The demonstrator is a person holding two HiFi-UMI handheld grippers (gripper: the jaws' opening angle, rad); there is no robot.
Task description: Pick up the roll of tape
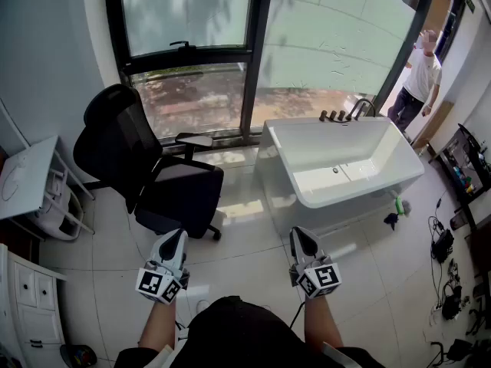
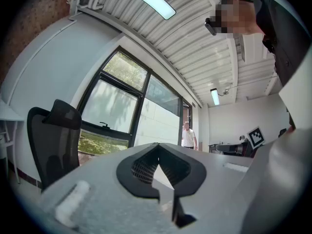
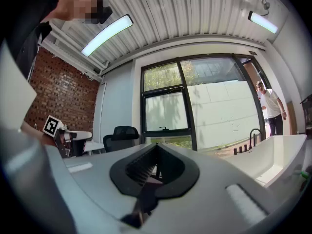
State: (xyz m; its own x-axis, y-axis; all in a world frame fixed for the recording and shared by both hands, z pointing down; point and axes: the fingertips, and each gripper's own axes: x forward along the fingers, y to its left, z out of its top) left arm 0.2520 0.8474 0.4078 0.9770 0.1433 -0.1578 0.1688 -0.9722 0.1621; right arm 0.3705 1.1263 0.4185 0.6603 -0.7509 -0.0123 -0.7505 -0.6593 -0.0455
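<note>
No roll of tape shows in any view. In the head view both grippers are held out level over the tiled floor, in front of the person's dark lap. My left gripper [image 1: 177,238] points toward the black office chair [image 1: 146,167], its jaws pressed together with nothing between them. My right gripper [image 1: 301,234] points toward the white bathtub [image 1: 345,167] and is shut and empty too. In the left gripper view the left gripper [image 2: 157,147] faces the windows. The right gripper [image 3: 157,147], in its own view, faces the window and the bathtub [image 3: 278,155].
A person [image 1: 418,75] stands in the doorway at the back right. A white table [image 1: 23,179] and a white cabinet [image 1: 27,290] line the left wall. Cables and small gear [image 1: 449,282] lie on the floor at the right, with small objects [image 1: 397,205] beside the tub.
</note>
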